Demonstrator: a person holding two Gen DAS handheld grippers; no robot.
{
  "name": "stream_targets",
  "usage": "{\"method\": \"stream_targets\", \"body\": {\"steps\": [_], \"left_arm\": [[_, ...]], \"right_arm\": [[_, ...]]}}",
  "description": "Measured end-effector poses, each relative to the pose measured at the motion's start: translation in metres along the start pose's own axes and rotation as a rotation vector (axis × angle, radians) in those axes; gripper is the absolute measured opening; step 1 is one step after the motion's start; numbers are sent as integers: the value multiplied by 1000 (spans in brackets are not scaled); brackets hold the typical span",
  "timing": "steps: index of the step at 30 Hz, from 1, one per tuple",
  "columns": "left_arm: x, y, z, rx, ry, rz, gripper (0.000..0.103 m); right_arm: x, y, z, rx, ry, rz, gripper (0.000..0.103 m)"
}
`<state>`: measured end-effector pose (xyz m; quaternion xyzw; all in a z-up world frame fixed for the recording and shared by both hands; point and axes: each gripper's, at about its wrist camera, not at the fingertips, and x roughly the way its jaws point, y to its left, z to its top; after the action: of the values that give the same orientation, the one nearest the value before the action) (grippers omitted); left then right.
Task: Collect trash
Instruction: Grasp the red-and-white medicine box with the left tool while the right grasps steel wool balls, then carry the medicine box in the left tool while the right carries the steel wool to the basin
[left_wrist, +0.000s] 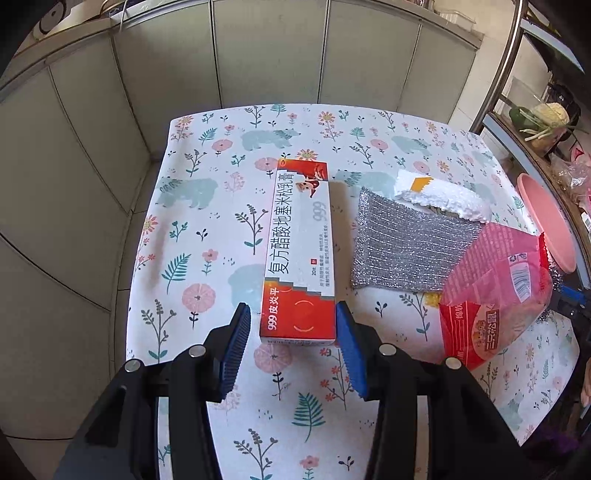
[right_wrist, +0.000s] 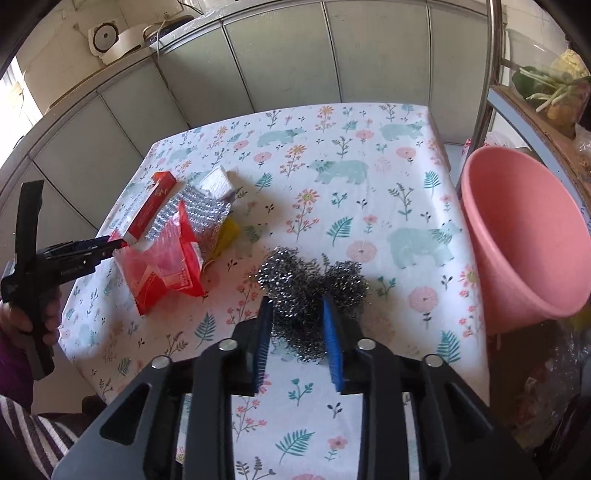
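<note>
A: Biggest thing first?
B: The floral-print table (right_wrist: 369, 177), then the pink plastic basin (right_wrist: 524, 236) right of the right claw (right_wrist: 297, 328).
A: And the trash?
B: A tangled silver steel-wool scrubber (right_wrist: 306, 288) lies between that claw's parted jaws. The left claw (left_wrist: 291, 332), jaws apart, straddles the red-and-white cardboard ointment box (left_wrist: 299, 251).

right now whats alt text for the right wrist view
The right tongs straddle a steel wool scrubber on a floral tablecloth, beside a pink basin at the table's right edge. At left, the left tongs reach an ointment box among a red snack bag.
</note>
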<state>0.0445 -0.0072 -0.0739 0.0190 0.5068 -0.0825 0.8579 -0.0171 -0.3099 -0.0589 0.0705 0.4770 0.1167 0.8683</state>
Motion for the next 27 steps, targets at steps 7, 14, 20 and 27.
{"method": "stream_targets", "body": {"steps": [7, 14, 20, 27], "left_arm": [[7, 1, 6, 3, 52, 23, 47], [16, -1, 10, 11, 95, 54, 47], [12, -2, 17, 56, 108, 75, 47], [14, -2, 26, 93, 126, 86, 47]], "right_arm": [[-4, -6, -4, 16, -32, 16, 34], [-4, -16, -3, 46, -25, 57, 34], [-4, -23, -5, 76, -10, 99, 34], [-1, -29, -4, 101, 1, 128, 43]]}}
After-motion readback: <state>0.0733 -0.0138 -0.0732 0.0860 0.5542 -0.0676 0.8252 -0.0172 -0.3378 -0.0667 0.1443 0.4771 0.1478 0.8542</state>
